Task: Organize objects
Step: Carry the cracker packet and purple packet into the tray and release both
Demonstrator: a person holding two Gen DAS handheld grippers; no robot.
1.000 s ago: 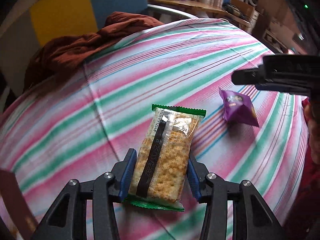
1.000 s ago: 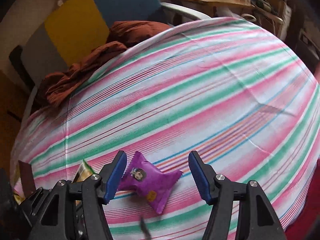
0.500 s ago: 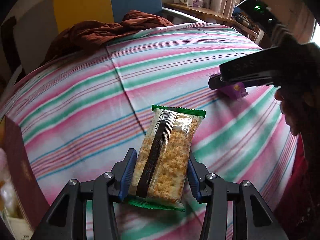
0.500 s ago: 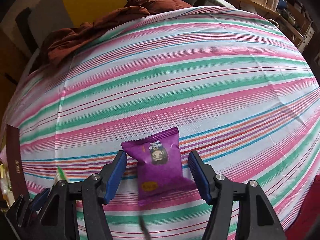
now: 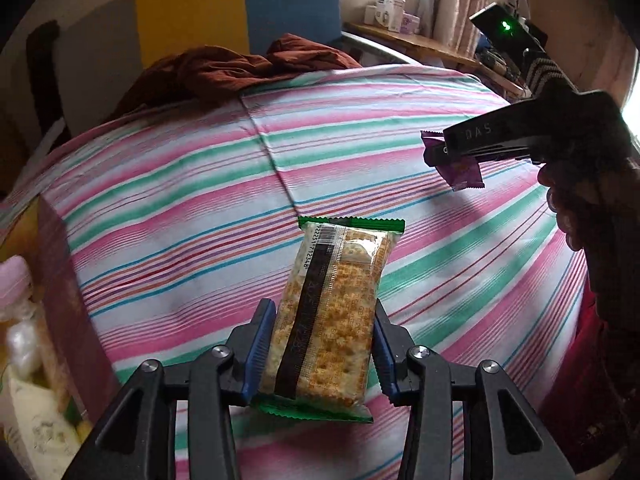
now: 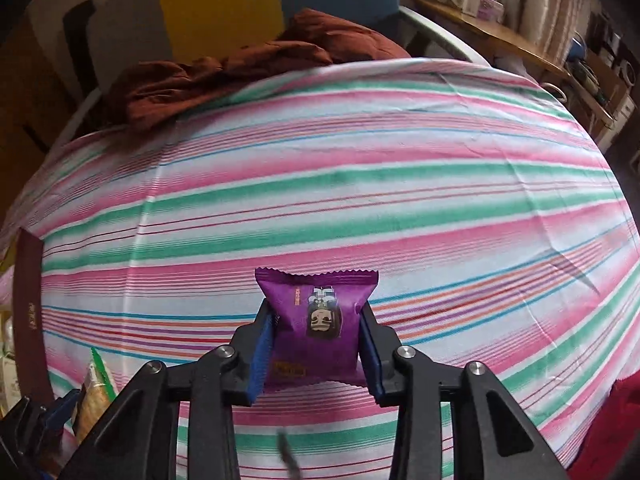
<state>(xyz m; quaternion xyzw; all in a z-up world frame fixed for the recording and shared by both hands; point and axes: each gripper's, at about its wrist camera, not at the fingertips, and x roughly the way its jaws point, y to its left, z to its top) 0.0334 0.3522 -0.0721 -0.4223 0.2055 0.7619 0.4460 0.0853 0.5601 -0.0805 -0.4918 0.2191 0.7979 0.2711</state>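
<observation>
We're mid-carry: left hand-held gripper point(image 5: 322, 350) is clamping the clear green-edged cracker packet point(image 5: 332, 320), and right hand-held gripper point(image 6: 316, 344), jaws just closing, is pinching the purple foil snack pouch point(image 6: 318, 320), both above the striped bedsheet point(image 6: 360, 184). Next we're likely heading left to the maroon cardboard box point(image 5: 68, 300); needs clearing its wall before release.

At the left edge of the left wrist view, the contents of a dark red box point(image 5: 60, 280) are blurred and cannot be identified. In the right wrist view, the cracker packet point(image 6: 94, 396) is largely hidden behind gripper arms, and the left gripper point(image 6: 60, 412) is cut off by the lower-left corner.
</observation>
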